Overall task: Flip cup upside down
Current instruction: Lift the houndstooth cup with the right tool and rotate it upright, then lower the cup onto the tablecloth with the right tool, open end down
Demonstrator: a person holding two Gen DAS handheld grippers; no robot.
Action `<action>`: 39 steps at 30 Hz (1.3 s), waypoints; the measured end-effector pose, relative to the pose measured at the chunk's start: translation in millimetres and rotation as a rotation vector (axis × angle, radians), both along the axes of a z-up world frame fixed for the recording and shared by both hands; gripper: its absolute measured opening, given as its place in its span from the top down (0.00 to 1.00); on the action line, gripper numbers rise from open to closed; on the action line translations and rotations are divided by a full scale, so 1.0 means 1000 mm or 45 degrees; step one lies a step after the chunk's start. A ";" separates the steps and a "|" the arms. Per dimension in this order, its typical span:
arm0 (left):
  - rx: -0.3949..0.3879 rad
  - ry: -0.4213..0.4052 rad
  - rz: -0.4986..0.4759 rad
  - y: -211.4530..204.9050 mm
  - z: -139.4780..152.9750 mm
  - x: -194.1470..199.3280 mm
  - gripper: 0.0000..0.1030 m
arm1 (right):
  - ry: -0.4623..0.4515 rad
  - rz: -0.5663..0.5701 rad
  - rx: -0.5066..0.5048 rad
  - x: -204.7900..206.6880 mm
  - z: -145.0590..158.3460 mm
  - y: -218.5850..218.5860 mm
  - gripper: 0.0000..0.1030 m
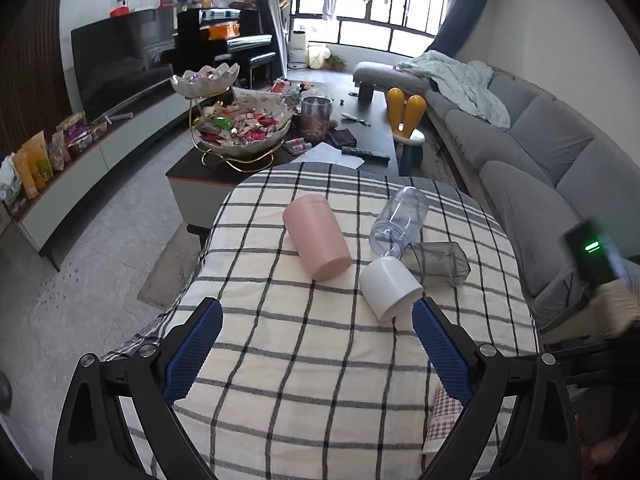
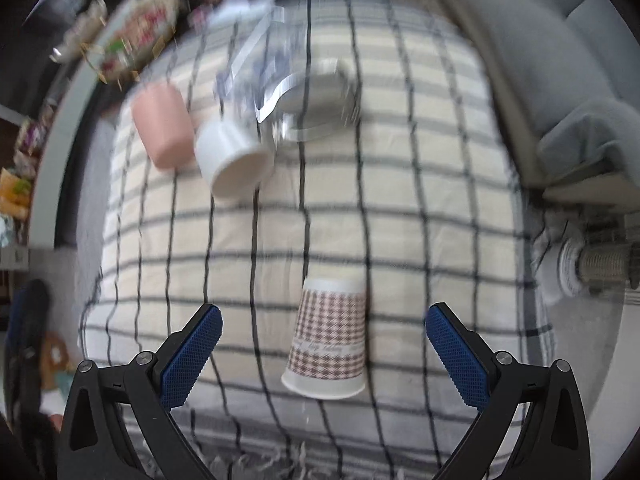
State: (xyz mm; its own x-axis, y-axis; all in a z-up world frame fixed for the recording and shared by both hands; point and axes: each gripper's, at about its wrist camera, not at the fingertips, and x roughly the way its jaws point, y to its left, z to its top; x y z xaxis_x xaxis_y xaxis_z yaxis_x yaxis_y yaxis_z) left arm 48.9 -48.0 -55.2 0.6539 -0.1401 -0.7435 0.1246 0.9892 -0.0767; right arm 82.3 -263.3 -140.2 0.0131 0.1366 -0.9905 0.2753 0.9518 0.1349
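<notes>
— On the checked cloth (image 2: pixel 400 208), between the wide-open right gripper (image 2: pixel 323 322), lies the paper cup (image 2: pixel 330 336) on its side.
— Squeeze its middle softly, then turn its mouth down. The left gripper (image 1: pixel 316 320) is open, holding nothing.

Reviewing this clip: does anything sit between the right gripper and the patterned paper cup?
Nothing visible does. The patterned paper cup lies on its side on the checked tablecloth, just ahead of the open right gripper. The white cup and pink cup lie farther back to the left, well off that path.
</notes>
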 end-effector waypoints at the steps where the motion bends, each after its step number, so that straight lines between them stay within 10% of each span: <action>1: -0.001 0.005 0.003 0.001 -0.002 0.003 0.06 | 0.056 0.005 0.001 0.004 -0.009 0.000 0.02; 13: -0.031 0.089 0.045 0.009 -0.028 0.035 0.06 | 0.555 0.055 0.067 0.025 -0.096 0.011 0.13; 24: -0.038 0.140 0.049 0.008 -0.043 0.049 0.06 | 0.657 0.051 0.076 0.012 -0.129 0.017 0.44; 31: -0.037 0.110 0.043 0.011 -0.036 0.042 0.06 | 0.532 0.054 0.083 -0.008 -0.109 0.031 0.44; 39: -0.133 0.008 0.140 0.054 -0.019 0.022 0.06 | -0.167 0.100 0.002 -0.023 0.004 0.063 0.44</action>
State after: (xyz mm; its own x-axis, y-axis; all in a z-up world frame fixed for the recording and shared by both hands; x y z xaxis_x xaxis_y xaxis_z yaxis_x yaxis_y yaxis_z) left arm 71.1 6.1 -74.6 0.6649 -0.1446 -0.7328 0.0151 0.9835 -0.1803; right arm 59.0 -200.7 -136.0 0.1313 0.1442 -0.9808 0.1796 0.9695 0.1666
